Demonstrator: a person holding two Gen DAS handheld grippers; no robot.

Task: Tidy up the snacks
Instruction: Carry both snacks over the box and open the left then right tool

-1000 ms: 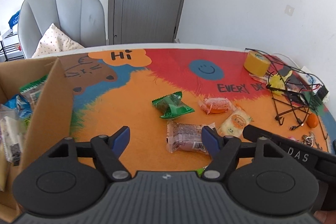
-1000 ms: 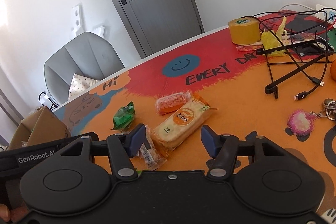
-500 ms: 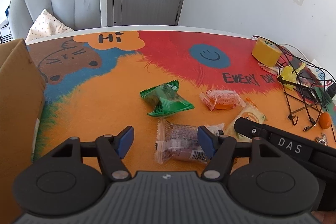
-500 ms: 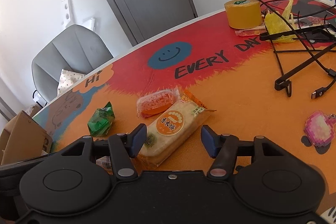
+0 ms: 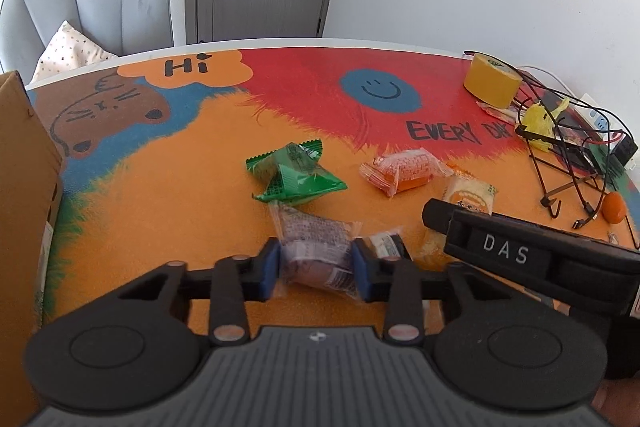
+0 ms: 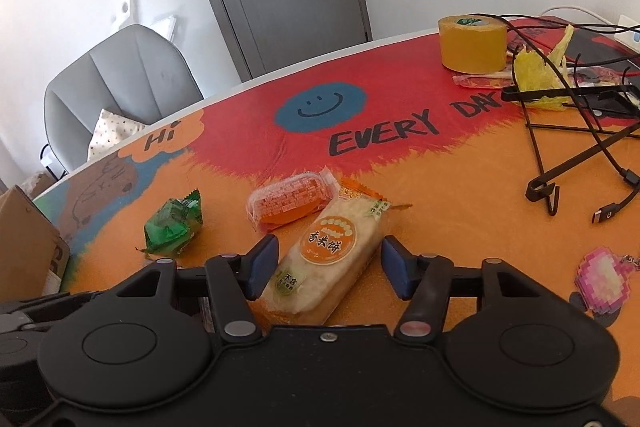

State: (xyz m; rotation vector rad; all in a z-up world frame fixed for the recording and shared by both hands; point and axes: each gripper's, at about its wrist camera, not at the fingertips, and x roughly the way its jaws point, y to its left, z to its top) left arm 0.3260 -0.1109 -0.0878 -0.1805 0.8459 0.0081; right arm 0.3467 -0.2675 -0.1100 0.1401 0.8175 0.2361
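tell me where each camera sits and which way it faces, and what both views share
Left wrist view: sits on the left gripper, angled down at the colourful printed table mat; its blue-padded fingers are closing on the clear-wrapped purple snack packet; the black right gripper body crosses the right side.
Right wrist view: sits on the right gripper, angled down; its fingers are closing around the pale rice cracker packet, not yet touching.
Shared: green foil snack packet, orange snack packet, yellow tape roll.

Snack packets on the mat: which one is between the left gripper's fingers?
The purplish clear-wrapped packet; the closing left gripper has a pad against each side. The green, orange and pale rice-cracker packets aren't.
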